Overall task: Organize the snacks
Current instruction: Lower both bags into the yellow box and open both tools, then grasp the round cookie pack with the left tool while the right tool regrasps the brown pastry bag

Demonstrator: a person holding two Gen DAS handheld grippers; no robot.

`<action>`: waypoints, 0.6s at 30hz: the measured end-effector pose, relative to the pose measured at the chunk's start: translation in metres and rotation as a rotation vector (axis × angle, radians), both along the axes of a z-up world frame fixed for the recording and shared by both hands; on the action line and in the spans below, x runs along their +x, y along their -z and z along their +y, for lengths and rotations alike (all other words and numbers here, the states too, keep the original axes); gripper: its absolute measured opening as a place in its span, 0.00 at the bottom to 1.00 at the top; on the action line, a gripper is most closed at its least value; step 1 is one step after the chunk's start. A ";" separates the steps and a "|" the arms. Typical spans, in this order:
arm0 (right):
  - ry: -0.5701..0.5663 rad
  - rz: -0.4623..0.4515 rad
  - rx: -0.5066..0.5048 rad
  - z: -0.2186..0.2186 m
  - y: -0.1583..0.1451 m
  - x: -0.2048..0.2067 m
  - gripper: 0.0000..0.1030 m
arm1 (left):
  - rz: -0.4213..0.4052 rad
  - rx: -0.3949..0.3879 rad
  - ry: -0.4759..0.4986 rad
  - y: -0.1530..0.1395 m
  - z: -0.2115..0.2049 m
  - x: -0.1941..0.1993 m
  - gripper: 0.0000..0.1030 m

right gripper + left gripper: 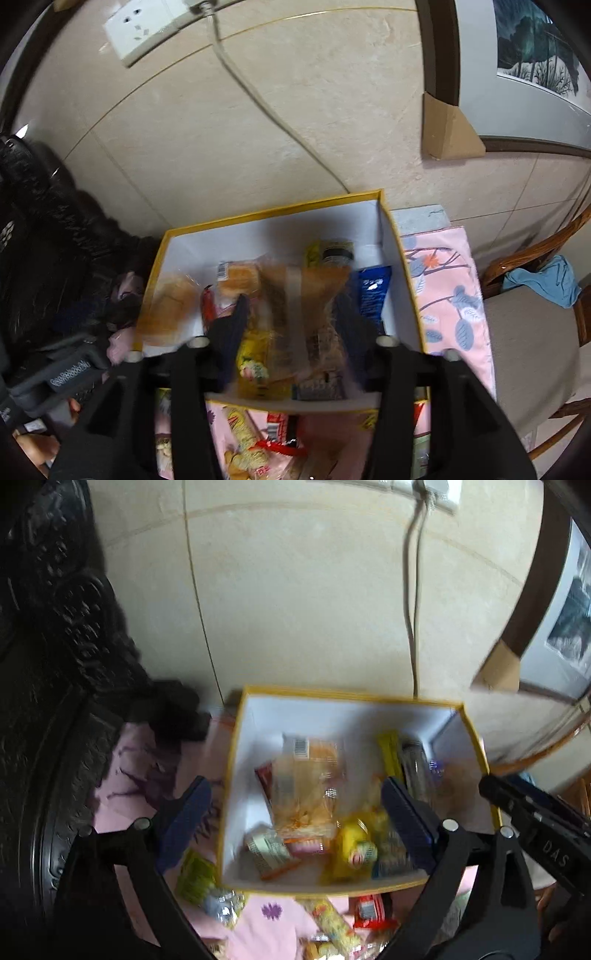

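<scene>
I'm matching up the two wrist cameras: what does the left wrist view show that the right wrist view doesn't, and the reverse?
Left only: the right gripper's black body at the right edge.

Right only: a wooden chair with a blue cloth, and a blue packet in the box.

Both: the yellow-rimmed box of snacks, the wall cable, the pink floral cloth.

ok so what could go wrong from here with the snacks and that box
1. The yellow-rimmed box is already piled with loose packets, so anything added may slide off or get crushed.
2. Snacks still on the pink cloth, like the red packet, lie right under the box's near wall; a low reach by the left gripper or right gripper could knock the box.
</scene>
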State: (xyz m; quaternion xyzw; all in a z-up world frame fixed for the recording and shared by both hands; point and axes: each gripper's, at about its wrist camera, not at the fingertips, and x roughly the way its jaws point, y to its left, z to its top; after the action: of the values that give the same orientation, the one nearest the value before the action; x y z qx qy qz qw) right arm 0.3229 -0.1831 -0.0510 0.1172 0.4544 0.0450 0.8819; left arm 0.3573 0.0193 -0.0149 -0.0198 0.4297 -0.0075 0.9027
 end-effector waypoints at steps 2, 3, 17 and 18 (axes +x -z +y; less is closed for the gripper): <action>0.002 -0.039 -0.028 -0.004 -0.006 -0.003 0.64 | -0.005 0.006 0.000 -0.002 0.002 0.001 0.93; -0.007 -0.040 -0.037 -0.006 -0.007 -0.005 0.64 | -0.002 0.009 -0.002 -0.001 0.003 0.000 0.93; -0.077 0.299 0.024 0.001 0.113 -0.128 0.64 | 0.107 0.013 0.007 0.058 0.015 -0.100 0.93; -0.053 0.327 0.027 0.004 0.128 -0.136 0.64 | 0.117 0.004 0.001 0.062 0.019 -0.110 0.93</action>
State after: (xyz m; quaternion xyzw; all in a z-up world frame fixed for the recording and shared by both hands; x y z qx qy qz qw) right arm 0.1868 -0.1790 -0.1790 0.1229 0.5941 0.0549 0.7931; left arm 0.2475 0.0378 -0.0773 -0.0182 0.4816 -0.0059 0.8762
